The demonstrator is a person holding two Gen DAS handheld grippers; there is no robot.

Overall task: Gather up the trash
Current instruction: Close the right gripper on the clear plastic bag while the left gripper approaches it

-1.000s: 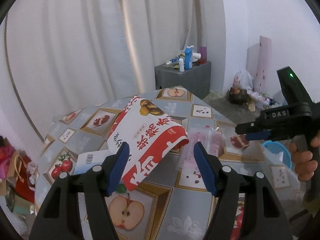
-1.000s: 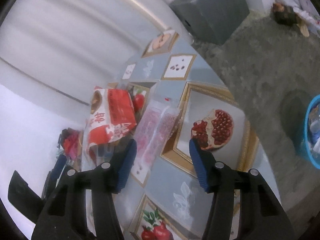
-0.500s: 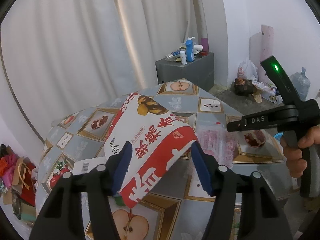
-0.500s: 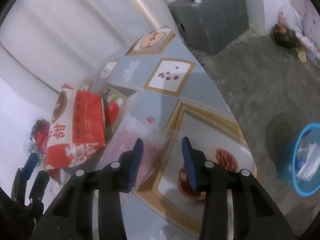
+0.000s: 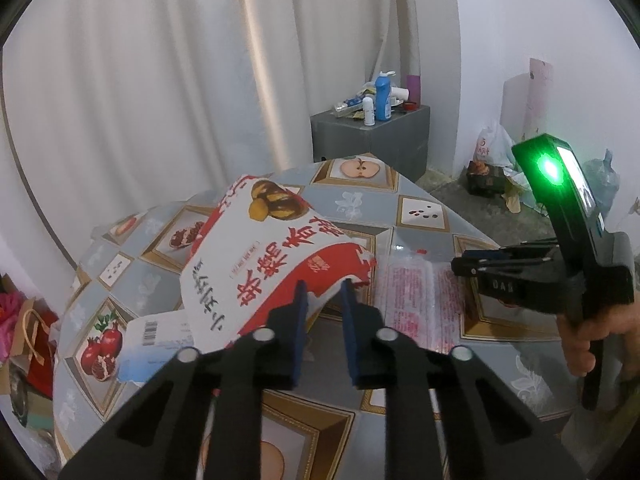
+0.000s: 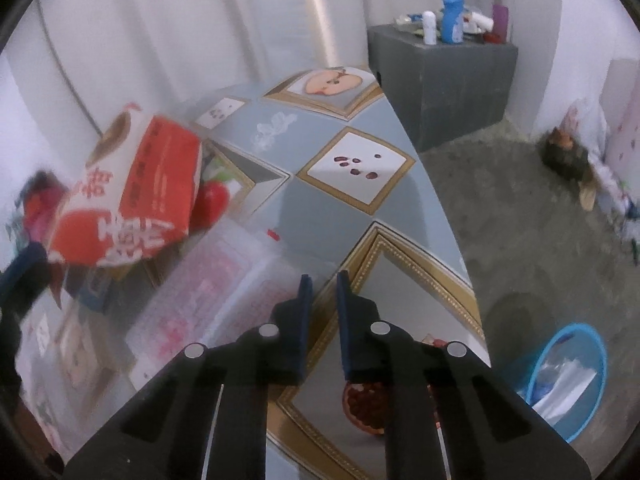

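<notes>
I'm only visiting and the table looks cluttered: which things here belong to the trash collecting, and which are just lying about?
Part of the job:
red-and-white bag
pink wrapper
blue bin
left gripper
right gripper

Just lying about:
grey cabinet
blue bottle
curtain

White curtain [image 5: 160, 100] behind fruit-print tablecloth [image 6: 352, 168]. Grey cabinet [image 5: 372, 140] in the corner, blue bottle [image 5: 383, 96] and purple cup [image 5: 413, 88] on top.
</notes>
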